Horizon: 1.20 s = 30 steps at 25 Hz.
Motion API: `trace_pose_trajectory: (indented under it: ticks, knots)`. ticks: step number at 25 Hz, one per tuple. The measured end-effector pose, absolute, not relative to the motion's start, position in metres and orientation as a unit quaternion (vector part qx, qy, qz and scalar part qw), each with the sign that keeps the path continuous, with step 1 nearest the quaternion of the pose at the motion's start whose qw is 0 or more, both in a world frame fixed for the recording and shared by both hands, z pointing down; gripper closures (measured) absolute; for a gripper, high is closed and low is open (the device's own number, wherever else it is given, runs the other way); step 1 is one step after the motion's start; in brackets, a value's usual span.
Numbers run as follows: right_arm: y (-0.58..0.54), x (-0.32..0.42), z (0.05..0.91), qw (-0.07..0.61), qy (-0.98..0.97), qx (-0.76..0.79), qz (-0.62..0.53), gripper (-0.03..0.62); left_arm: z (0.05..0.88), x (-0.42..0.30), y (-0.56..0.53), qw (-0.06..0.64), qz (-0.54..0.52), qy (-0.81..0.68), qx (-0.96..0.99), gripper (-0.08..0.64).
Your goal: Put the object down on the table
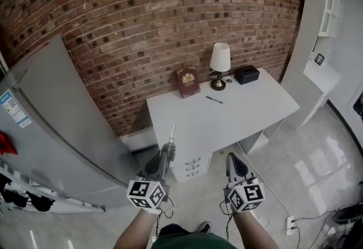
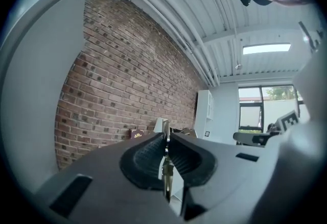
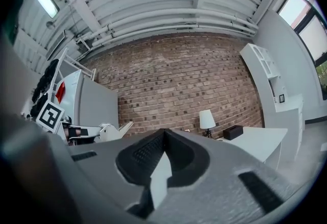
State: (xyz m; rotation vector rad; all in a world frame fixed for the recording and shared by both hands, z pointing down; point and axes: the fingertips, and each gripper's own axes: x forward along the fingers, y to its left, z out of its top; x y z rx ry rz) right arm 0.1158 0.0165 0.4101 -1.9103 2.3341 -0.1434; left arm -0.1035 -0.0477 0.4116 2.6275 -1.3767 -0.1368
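Observation:
My left gripper (image 1: 168,148) is shut on a thin silvery metal tool (image 1: 172,135) whose tip points up and toward the white table (image 1: 244,112). It hangs over the floor, short of the table's front edge. In the left gripper view the tool (image 2: 166,169) runs as a narrow strip between the closed pads of the left gripper (image 2: 167,139). My right gripper (image 1: 231,158) is held beside it, lower right, also in front of the table. Its jaws are shut with nothing between them in the right gripper view, at the right gripper (image 3: 163,133).
On the table's far side, by the brick wall, stand a dark red book (image 1: 187,81), a small lamp (image 1: 219,63) and a black box (image 1: 247,74); a pen (image 1: 214,100) lies nearer. Drawers (image 1: 193,165) sit under the table. A grey cabinet (image 1: 57,106) is left, white shelving (image 1: 317,21) right.

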Motion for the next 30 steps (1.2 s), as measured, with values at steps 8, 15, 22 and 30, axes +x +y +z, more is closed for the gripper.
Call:
trace_pose_trajectory:
  ticks: [8,15,22,30]
  knots:
    - [-0.036,0.134,0.423,0.049,0.78,-0.621,-0.058,0.59,0.428,-0.086,-0.103,0.089,-0.028,-0.478,0.873,0.535]
    - [-0.097,0.14,0.425,0.021,0.771,-0.634,-0.048,0.59,0.452,-0.08,-0.183,0.112,-0.042,-0.467,0.876,0.535]
    - [-0.164,0.134,0.433,-0.013,0.76,-0.648,-0.046,0.59,0.489,-0.08,-0.258,0.143,-0.043,-0.448,0.881,0.535]
    - [-0.224,0.12,0.449,-0.039,0.761,-0.645,-0.06,0.59,0.529,-0.094,-0.308,0.174,-0.029,-0.449,0.876,0.535]
